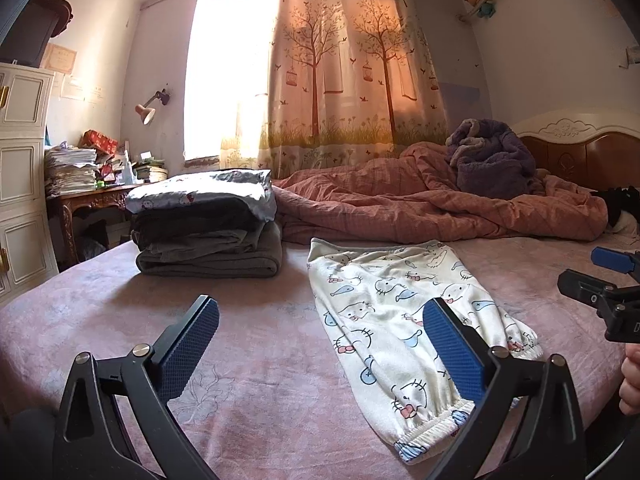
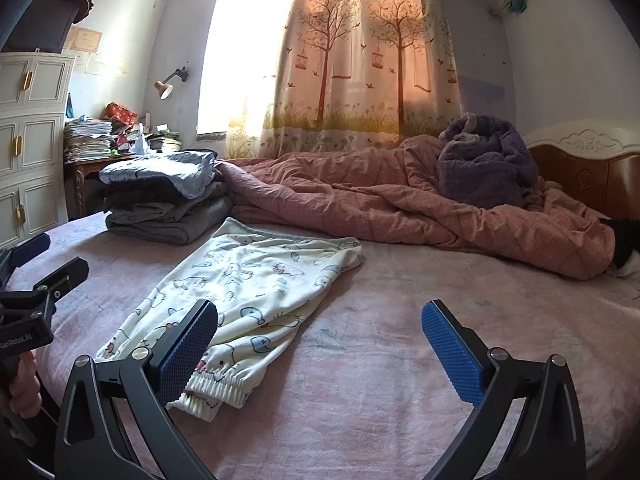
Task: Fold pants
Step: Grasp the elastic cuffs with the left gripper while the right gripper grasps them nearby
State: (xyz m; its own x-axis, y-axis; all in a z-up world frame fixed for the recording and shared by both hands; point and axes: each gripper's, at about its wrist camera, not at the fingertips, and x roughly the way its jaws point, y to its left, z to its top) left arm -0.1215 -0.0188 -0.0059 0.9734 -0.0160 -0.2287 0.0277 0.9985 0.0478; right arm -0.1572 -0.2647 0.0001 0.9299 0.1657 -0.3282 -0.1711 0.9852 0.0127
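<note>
White cartoon-print pants [image 1: 400,312] lie flat on the pink bed sheet [image 1: 256,344], legs laid one over the other, elastic cuffs toward me. They also show in the right wrist view [image 2: 256,284]. My left gripper [image 1: 320,344] is open and empty above the sheet, its right finger over the pants' lower leg. My right gripper [image 2: 320,344] is open and empty, its left finger over the cuffs. Each gripper shows at the edge of the other's view.
A stack of folded dark clothes [image 1: 208,232] sits at the back left of the bed. A rumpled pink quilt [image 1: 420,200] with a purple blanket [image 1: 492,160] runs along the back. A cluttered desk [image 1: 92,188] and a white cabinet [image 1: 20,176] stand left.
</note>
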